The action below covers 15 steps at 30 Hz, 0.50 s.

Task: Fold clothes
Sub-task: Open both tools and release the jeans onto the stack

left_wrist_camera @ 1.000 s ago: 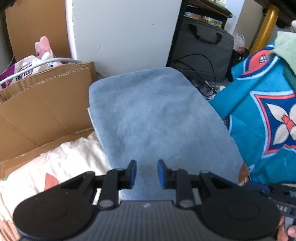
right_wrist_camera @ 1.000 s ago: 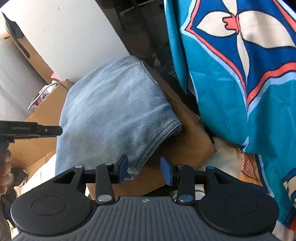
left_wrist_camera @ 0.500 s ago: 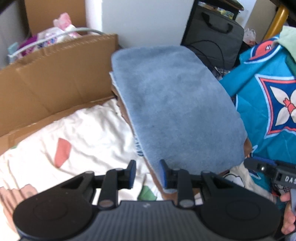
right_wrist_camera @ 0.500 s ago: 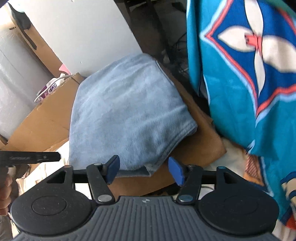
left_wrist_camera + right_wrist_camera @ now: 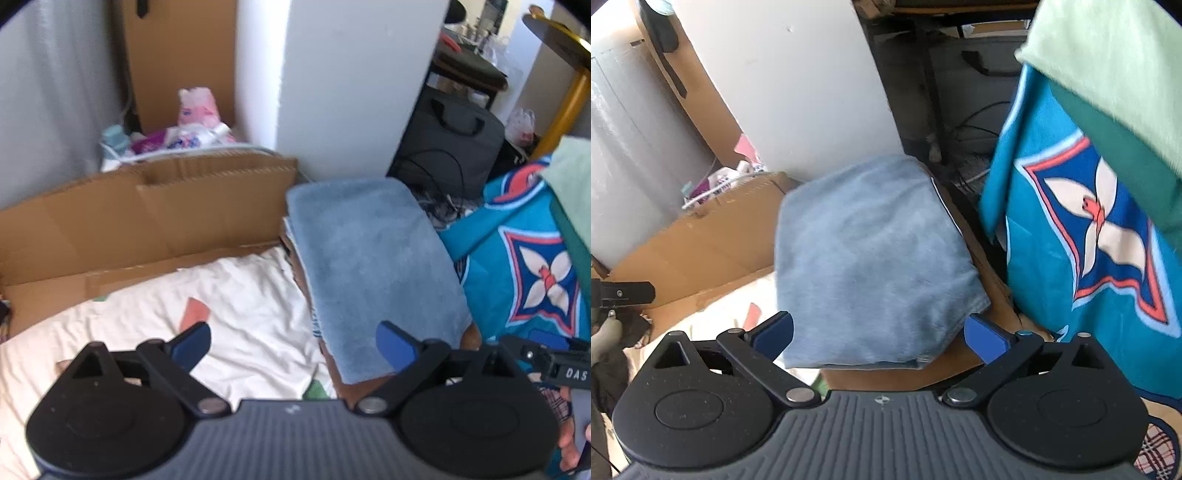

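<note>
A folded light-blue garment (image 5: 373, 266) (image 5: 871, 258) lies flat on top of a brown folded piece (image 5: 982, 251), on a pile beside a white patterned sheet (image 5: 236, 306). My left gripper (image 5: 293, 341) hangs above the near edge of the blue garment, its jaws opening wide with nothing pressed between them. My right gripper (image 5: 881, 334) hovers over the garment's near end, its jaws also opening and empty. The tip of the right tool (image 5: 546, 360) shows at the right edge of the left wrist view, and the left tool's tip (image 5: 624, 293) at the left edge of the right wrist view.
A teal cloth with a blue, white and red diamond print (image 5: 1082, 236) (image 5: 532, 266) hangs at the right, a pale green cloth (image 5: 1108, 66) over it. Flattened cardboard (image 5: 147, 221) stands at the left. A white wall panel (image 5: 351, 81), a dark bag (image 5: 450, 144) and cables lie behind.
Both grippers have risen and drawn back from the blue garment, which now looks smaller and lies free. Both pairs of jaws have swung from nearly shut to wide apart.
</note>
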{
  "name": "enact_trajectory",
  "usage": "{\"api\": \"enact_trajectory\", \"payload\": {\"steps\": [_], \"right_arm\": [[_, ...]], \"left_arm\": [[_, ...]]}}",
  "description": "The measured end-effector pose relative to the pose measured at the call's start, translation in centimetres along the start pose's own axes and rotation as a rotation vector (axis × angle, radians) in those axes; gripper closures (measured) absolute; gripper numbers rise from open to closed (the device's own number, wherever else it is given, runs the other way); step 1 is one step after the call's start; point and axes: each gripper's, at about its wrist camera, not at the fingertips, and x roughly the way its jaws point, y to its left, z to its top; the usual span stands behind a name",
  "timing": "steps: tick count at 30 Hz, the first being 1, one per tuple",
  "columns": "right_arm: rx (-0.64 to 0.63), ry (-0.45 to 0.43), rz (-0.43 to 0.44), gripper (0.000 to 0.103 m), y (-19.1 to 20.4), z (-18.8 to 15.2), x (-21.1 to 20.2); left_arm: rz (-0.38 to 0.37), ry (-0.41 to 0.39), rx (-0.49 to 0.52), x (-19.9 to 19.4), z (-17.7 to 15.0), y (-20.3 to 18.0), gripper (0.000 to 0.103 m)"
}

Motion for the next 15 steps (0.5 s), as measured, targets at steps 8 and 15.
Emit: {"api": "enact_trajectory", "payload": {"steps": [8, 15], "right_arm": [[-0.032, 0.015, 0.02, 0.001, 3.0, 2.0, -5.8], [-0.066, 0.017, 0.038, 0.0, 5.3, 1.9, -11.7]], "left_arm": [[0.041, 0.006, -0.091, -6.5, 0.5, 1.3, 0.004], [0.077, -0.002, -0.172, -12.6, -0.9, 0.7, 0.001]]}}
